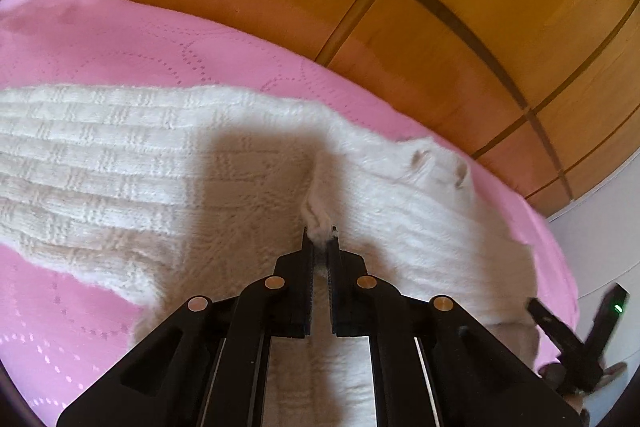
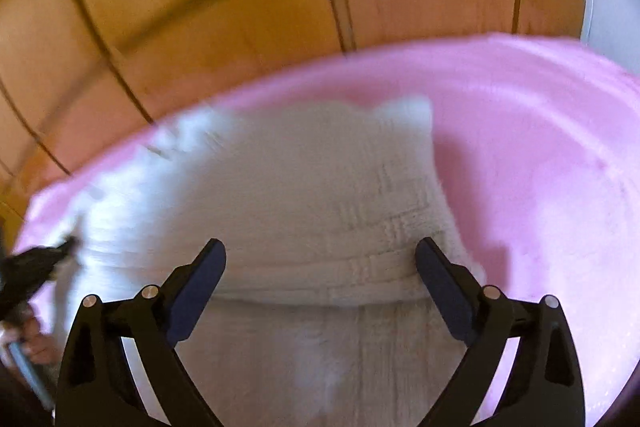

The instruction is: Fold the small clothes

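My left gripper (image 1: pixel 320 233) pinches a ridge of the white knit sweater (image 1: pixel 120 163) lying on the pink bedspread (image 1: pixel 120 39); my right gripper (image 2: pixel 320 259) hovers spread. That thin pinch (just fuzz, maybe) could slip when lifted.

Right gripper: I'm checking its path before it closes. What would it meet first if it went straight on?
Probably the white knitted garment, which lies between the open right gripper fingers on the pink cover; blur leaves depth unclear.

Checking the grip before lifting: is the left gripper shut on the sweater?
Shut: left gripper fingers pinch a ridge of the white sweater.
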